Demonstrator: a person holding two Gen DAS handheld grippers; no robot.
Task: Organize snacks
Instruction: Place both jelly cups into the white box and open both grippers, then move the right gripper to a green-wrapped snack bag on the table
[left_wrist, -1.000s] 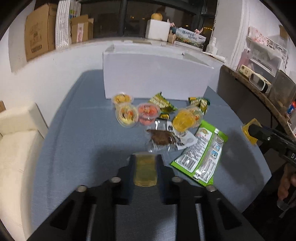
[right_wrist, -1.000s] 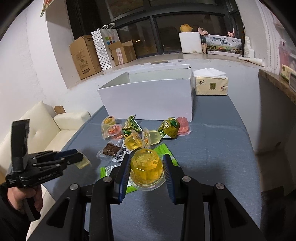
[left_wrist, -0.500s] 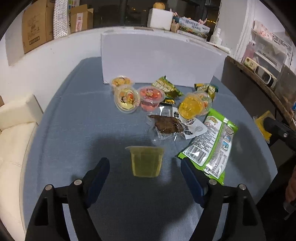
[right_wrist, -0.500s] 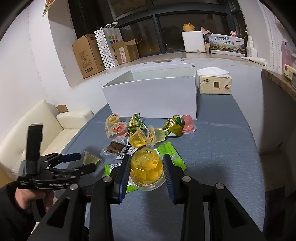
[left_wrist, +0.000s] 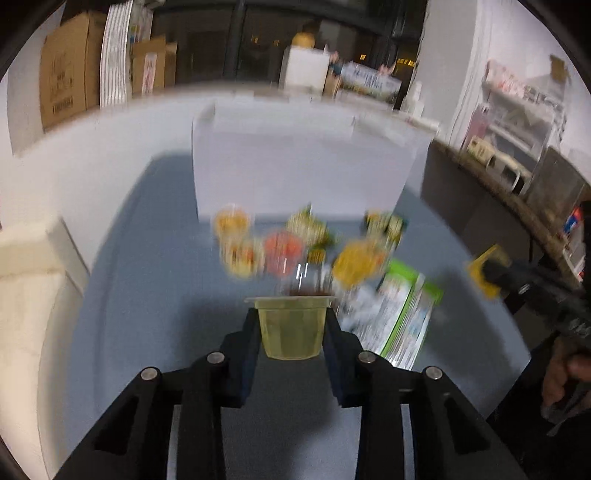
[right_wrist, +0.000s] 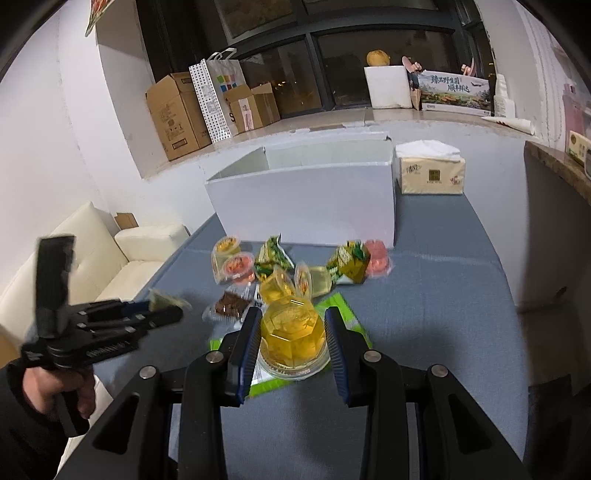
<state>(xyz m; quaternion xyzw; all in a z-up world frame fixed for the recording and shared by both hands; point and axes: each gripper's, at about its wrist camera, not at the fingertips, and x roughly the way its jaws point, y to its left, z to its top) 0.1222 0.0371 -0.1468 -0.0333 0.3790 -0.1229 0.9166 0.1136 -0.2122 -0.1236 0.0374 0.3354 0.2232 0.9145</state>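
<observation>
Left claw (left_wrist: 291, 328) clamps a pale cup (left_wrist: 290, 328); right claw (right_wrist: 293, 336) an amber cup (right_wrist: 293, 332). Both likely light, slick, crushable: grip sidewalls below rim.

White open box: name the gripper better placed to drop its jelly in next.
Right, probably. The right gripper grips its amber jelly cup, facing the white open box; the left gripper sits farther left.

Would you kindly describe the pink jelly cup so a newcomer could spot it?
Start at the white box; snacks lie before it. The pink jelly cup sits at the cluster's right end, beside a green packet, alone in plain pink.
</observation>
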